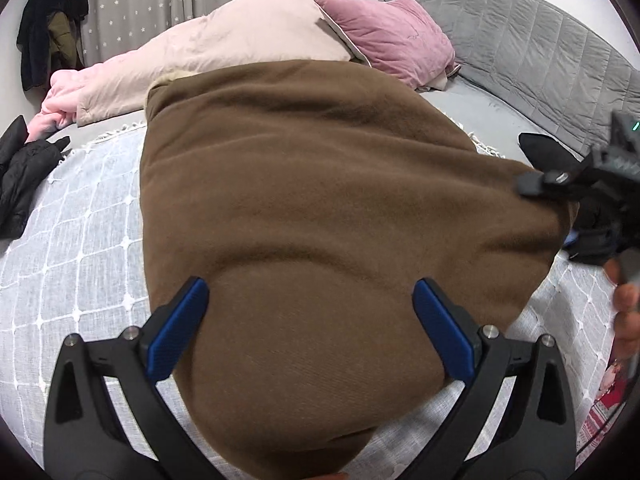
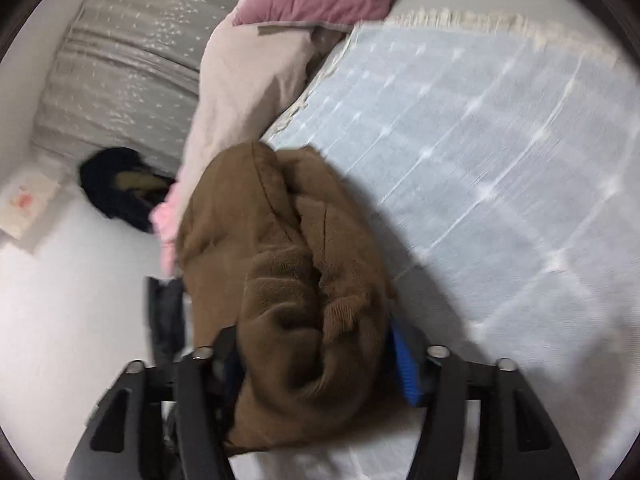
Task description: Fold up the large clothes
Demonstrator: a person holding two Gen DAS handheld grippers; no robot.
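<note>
Folding looks roughly half done: the brown garment (image 1: pixel 320 208) lies on the bed (image 1: pixel 80 248) as a broad doubled slab, its far end toward the pink pillow (image 1: pixel 392 40) at 12 o'clock and its near end running under the left claw (image 1: pixel 308 328). That claw stands spread, blue pads either side of the cloth and not pressing it. The right claw (image 2: pixel 320 356) has a thick bunch of the same brown cloth between its pads at the garment's 3 o'clock corner; whether the pads pinch it or only straddle it I cannot tell, as that view is blurred. By my reckoning, at least one more fold remains, then smoothing the rumpled corner. A black jacket (image 1: pixel 24 184) at 9 o'clock appears unfolded. No brand, label or readable writing shows anywhere on the garment or bedding.
</note>
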